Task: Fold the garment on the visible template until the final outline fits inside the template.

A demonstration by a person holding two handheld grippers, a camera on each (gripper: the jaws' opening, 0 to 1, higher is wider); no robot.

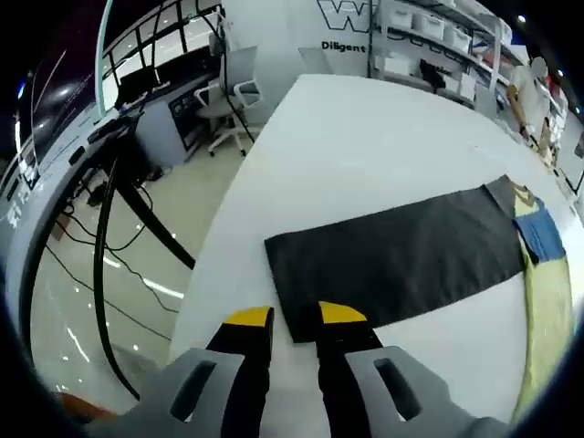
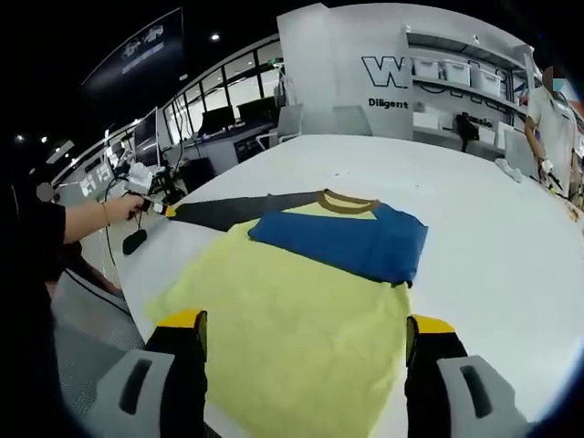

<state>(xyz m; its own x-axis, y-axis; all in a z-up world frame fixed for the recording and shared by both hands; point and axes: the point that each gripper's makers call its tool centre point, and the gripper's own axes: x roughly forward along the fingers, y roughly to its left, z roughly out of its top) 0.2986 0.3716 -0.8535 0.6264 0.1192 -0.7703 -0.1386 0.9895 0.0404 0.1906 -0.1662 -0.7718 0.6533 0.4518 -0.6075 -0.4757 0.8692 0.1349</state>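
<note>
Garment (image 2: 301,310) overlaps dark template (image 1: 401,260); right gripper (image 2: 306,333) spread wide.

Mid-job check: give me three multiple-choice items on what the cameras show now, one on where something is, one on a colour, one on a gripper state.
1. Where does the dark template lie?
A. On the floor
B. On the white table
C. On a shelf

2. What colour is the sleeve folded across the yellow garment?
A. Red
B. Green
C. Blue

3. How do the fingers of the right gripper stand?
A. Wide apart, holding nothing
B. Shut on the collar
C. Shut on the template

Answers:
1 B: the left gripper view shows the dark sheet flat on the tabletop, just beyond the left gripper.
2 C: the right gripper view shows a blue panel below the brown collar.
3 A: the yellow-tipped fingers sit far apart, with garment showing between them.
</note>
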